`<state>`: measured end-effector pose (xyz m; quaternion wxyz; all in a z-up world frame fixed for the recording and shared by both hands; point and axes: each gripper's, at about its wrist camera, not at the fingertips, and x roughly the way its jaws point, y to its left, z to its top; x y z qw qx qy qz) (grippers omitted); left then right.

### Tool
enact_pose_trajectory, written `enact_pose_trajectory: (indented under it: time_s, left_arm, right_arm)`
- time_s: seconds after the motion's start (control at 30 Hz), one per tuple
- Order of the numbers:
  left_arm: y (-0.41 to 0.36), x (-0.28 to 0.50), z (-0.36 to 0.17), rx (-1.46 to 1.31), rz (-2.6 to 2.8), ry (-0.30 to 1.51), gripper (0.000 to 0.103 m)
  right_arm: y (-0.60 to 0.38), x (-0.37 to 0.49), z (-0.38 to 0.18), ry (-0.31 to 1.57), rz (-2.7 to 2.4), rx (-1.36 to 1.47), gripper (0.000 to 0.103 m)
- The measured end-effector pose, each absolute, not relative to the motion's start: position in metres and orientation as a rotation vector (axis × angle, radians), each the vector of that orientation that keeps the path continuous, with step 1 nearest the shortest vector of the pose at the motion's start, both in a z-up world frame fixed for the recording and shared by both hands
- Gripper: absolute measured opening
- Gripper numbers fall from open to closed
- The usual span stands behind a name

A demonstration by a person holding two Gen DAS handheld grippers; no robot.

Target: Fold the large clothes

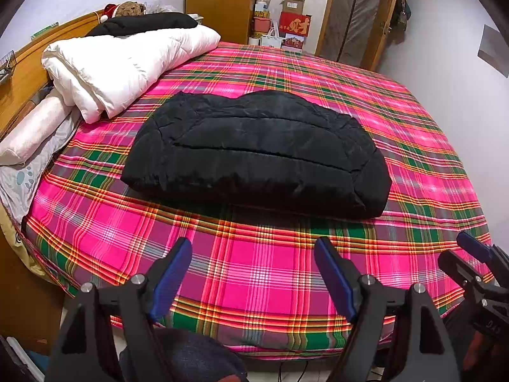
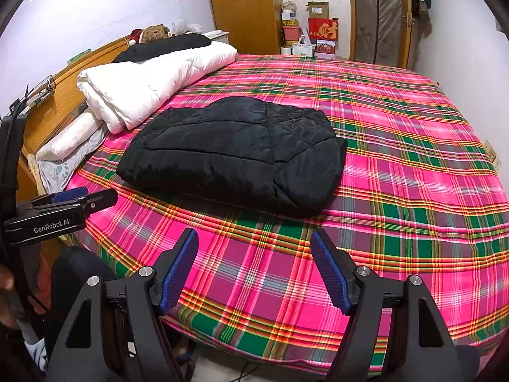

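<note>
The work surface is a bed (image 1: 254, 270) covered by a pink, green and orange plaid sheet, set in a bedroom with a wooden wardrobe (image 1: 219, 3) and stacked boxes (image 1: 286, 22) along the far wall. A rolled white duvet (image 1: 127, 63) lies along the headboard side.

The black padded jacket (image 1: 254, 156) rests near the middle of the bed as a compact, thick bundle, its layers stacked and its near edge rounded. Judged from this shape, the folding is complete or close to it.

The left gripper (image 1: 253, 273) hovers over the near edge of the bed, jaws spread wide, holding nothing. The right gripper (image 2: 254, 267) is in the same condition: released, empty, well apart from the jacket. Both sit short of the garment.

Risks from this point:
- The padded fill is springy; the top layer may lift or slide open if left unpressed.
- A grip on one layer only would drag that layer and undo the stack.
- The slick shell fabric may slip between the pads (image 2: 178, 270) under a shallow pinch.
- Pulling the bundle may also wrinkle the sheet beneath it.
</note>
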<state>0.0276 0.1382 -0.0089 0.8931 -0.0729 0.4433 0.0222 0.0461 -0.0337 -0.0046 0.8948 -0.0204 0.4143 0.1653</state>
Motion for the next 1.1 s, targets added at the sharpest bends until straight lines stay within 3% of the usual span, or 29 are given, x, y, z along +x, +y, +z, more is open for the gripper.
enact_pose_trajectory:
  time_s: [1.1]
  left_arm:
    - [0.1381, 0.0253, -0.0063, -0.168, 0.059, 0.916, 0.081]
  right_arm:
    - [-0.034, 0.047, -0.0076, 0.861, 0.341, -0.041, 0.073]
